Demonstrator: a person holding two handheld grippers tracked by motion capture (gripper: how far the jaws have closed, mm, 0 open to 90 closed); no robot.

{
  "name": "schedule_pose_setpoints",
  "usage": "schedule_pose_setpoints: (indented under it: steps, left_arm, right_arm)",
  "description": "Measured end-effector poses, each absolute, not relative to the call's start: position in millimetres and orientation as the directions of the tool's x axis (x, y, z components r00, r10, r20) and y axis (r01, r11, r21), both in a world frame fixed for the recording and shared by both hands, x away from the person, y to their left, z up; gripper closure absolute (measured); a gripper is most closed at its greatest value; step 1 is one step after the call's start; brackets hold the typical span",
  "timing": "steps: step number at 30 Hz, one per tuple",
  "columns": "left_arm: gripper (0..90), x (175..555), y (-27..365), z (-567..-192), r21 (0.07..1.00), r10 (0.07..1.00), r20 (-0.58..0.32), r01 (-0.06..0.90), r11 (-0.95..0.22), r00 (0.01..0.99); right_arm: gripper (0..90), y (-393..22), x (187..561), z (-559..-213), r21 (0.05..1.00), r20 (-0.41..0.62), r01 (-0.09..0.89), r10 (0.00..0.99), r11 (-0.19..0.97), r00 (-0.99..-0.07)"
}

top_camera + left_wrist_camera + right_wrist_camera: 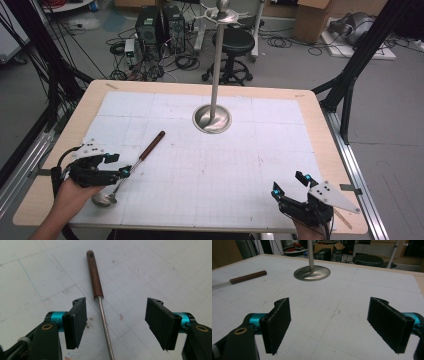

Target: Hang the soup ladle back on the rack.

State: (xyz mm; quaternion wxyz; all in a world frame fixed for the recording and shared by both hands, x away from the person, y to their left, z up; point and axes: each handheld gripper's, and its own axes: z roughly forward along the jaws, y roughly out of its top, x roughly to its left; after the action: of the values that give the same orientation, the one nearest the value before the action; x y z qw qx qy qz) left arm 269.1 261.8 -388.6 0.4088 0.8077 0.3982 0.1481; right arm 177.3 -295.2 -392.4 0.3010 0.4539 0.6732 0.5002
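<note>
One ladle (131, 170) lies left of the stand (212, 120). I have my left gripper (116, 322) open astride its thin, stiff, slippery metal shaft, untouched; I'd grip the wooden handle (94, 275) instead. My right gripper (337, 325) gapes, empty.

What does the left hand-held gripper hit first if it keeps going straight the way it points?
Probably the ladle's metal shaft: it lies on the mat between the open pads of the left hand-held gripper, untouched, with the brown wooden handle just beyond. Depth is unclear, so the pads could meet the white mat first.
</note>
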Motion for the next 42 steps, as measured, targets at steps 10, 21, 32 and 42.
schedule_pose_setpoints:
  steps: [10,21,32,42]
  left_arm:
    - [45.1,286.1,250.8,-401.7,0.631,0.781,-0.09,0.642,-0.435,0.618]
    - [53.1,295.9,240.2,-414.8,0.521,0.776,-0.077,0.689,-0.505,0.626]
    - [66.4,298.2,238.1,-417.9,0.493,0.798,-0.047,0.708,-0.505,0.601]
    - [78.8,298.8,233.1,-416.7,0.466,0.803,-0.034,0.72,-0.514,0.595]
  right_arm:
    - [17.7,-296.8,176.7,-391.8,0.949,0.047,0.304,0.915,0.085,-0.402]
    - [17.7,-297.2,176.5,-392.0,0.948,0.053,0.308,0.917,0.078,-0.396]
    - [17.7,-298.6,175.9,-391.7,0.948,0.054,0.309,0.922,0.073,-0.384]
    - [17.7,-300.2,175.2,-391.2,0.95,0.057,0.306,0.927,0.064,-0.371]
